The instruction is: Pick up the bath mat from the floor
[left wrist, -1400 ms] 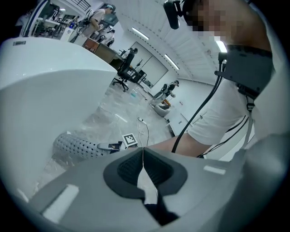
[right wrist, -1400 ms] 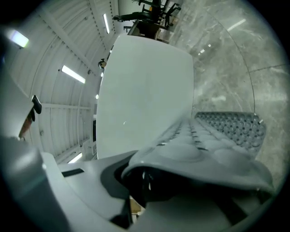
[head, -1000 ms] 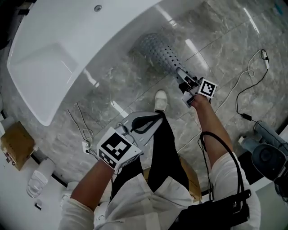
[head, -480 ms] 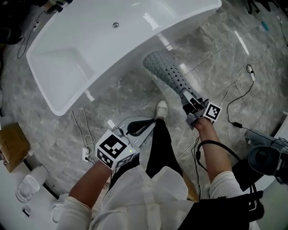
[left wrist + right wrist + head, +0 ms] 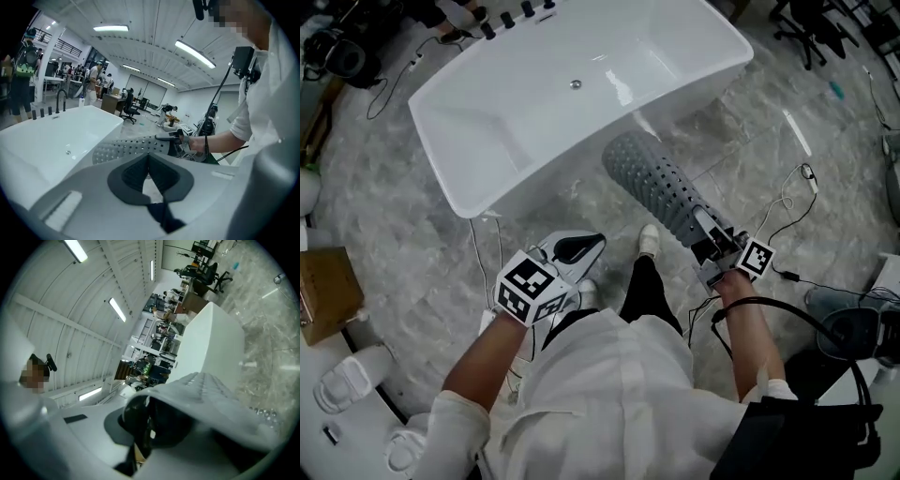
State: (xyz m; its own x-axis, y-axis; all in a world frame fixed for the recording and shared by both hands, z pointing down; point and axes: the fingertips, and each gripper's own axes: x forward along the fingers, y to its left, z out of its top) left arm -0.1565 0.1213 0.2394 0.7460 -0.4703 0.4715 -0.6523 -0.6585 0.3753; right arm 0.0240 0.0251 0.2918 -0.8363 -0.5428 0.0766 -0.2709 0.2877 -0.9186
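The grey bath mat (image 5: 659,188), rubbery and full of round holes, is off the marble floor and sticks out stiffly toward the tub. My right gripper (image 5: 703,234) is shut on its near end. In the right gripper view the mat (image 5: 213,397) folds over the dark pads (image 5: 140,423). My left gripper (image 5: 584,247) hangs by the person's left leg, jaws shut with nothing between them. In the left gripper view its tips (image 5: 149,159) point toward the mat (image 5: 126,147).
A white freestanding bathtub (image 5: 687,64) stands ahead, taps at its far end. Cables (image 5: 789,202) trail over the floor to the right, near dark equipment (image 5: 853,328). A cardboard box (image 5: 321,292) sits far left. The person's shoe (image 5: 649,239) is under the mat.
The mat has come up off the floor beside the tub with my right gripper. The person has straightened up, so the tub shows whole. My left gripper has drifted slightly left.
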